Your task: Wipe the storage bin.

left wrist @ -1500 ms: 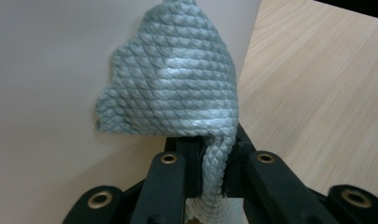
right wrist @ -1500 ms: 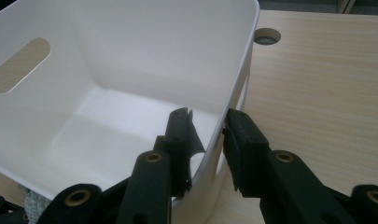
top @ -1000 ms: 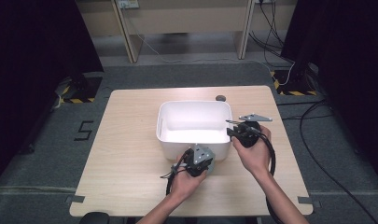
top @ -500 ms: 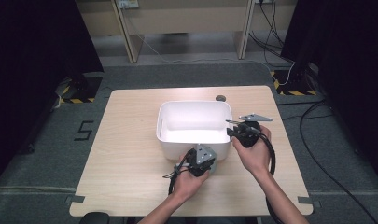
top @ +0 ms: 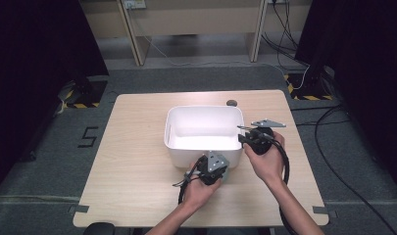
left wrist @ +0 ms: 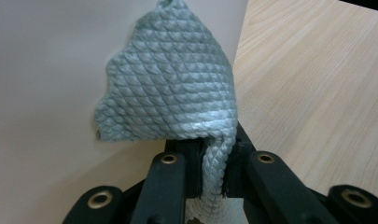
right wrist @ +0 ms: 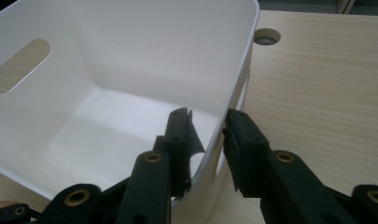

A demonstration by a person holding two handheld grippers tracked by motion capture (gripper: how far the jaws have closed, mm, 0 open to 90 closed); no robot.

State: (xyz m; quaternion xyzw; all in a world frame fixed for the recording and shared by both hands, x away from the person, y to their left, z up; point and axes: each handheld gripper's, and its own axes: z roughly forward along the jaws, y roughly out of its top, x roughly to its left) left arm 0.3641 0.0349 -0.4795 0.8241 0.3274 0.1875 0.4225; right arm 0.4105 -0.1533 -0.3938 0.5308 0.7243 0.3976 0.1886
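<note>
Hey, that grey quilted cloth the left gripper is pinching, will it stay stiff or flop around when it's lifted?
Probably floppy: the grey quilted cloth folds and bunches where the left gripper pinches it. It looks thin, so likely light. Its textured weave should resist slipping.

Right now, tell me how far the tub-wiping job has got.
Done: the right gripper straddles the white tub's right wall, one jaw inside and one outside, steadying it. The left gripper has a grey quilted cloth clamped. In hand: the cloth is pressed against the tub's near outer wall, by its corner. Left: the pictures cannot tell how much wall is wiped; the inside looks bare, with the cloth nowhere near it.
</note>
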